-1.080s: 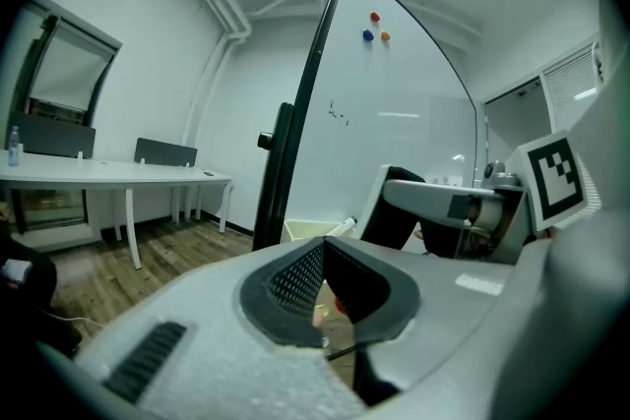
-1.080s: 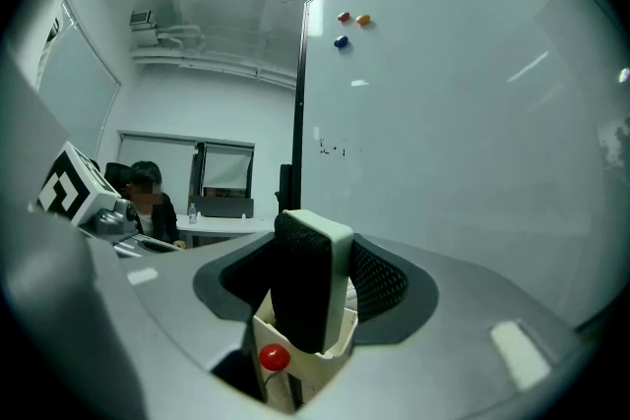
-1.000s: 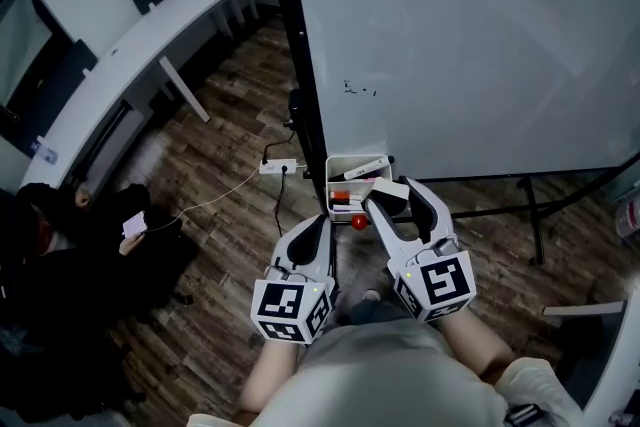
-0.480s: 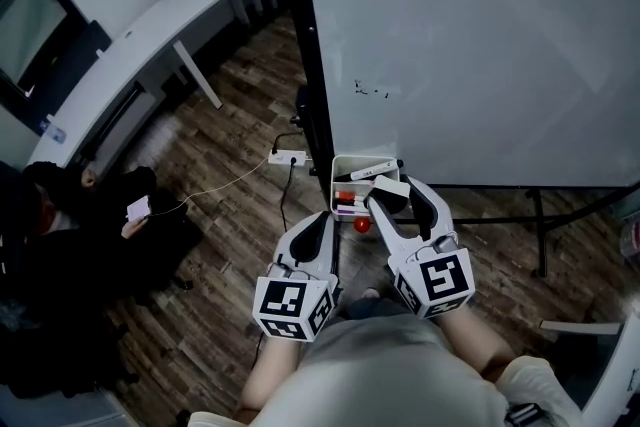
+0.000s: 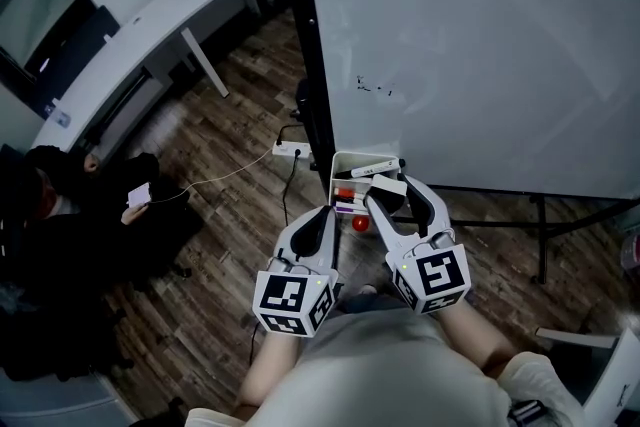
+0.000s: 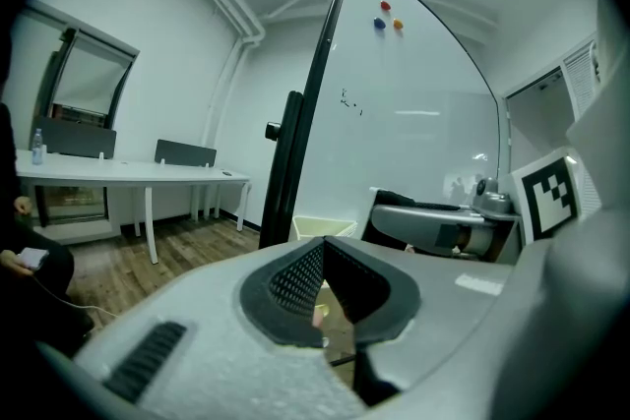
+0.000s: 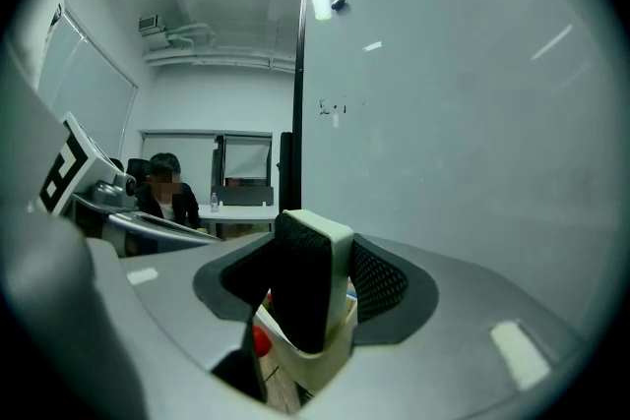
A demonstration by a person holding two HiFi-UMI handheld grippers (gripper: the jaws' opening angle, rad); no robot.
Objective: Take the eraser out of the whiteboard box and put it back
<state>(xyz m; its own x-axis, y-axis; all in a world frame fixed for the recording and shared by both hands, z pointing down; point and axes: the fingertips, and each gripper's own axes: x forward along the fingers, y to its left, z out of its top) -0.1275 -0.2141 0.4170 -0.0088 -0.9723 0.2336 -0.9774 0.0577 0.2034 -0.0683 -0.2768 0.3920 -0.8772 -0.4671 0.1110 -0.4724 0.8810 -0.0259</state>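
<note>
With our right fingers (image 5: 382, 220) clamped on the eraser (image 5: 390, 185) and left fingers (image 5: 312, 231) shut empty, we should lower it squarely into the box (image 5: 345, 158).

The wooden plank floor (image 5: 230, 120) carries a white power strip (image 5: 288, 150) just beside the whiteboard's dark post, with a thin cable (image 5: 215, 185) trailing left toward a seated person (image 5: 70, 215). The stand's dark foot (image 5: 541, 235) rests on the floor at the right. A long white table (image 5: 150, 25) stands along the far-left wall; a small bottle (image 6: 37, 145) stands near one end. The whiteboard box (image 5: 345, 157) holds markers (image 5: 348, 202).
</note>
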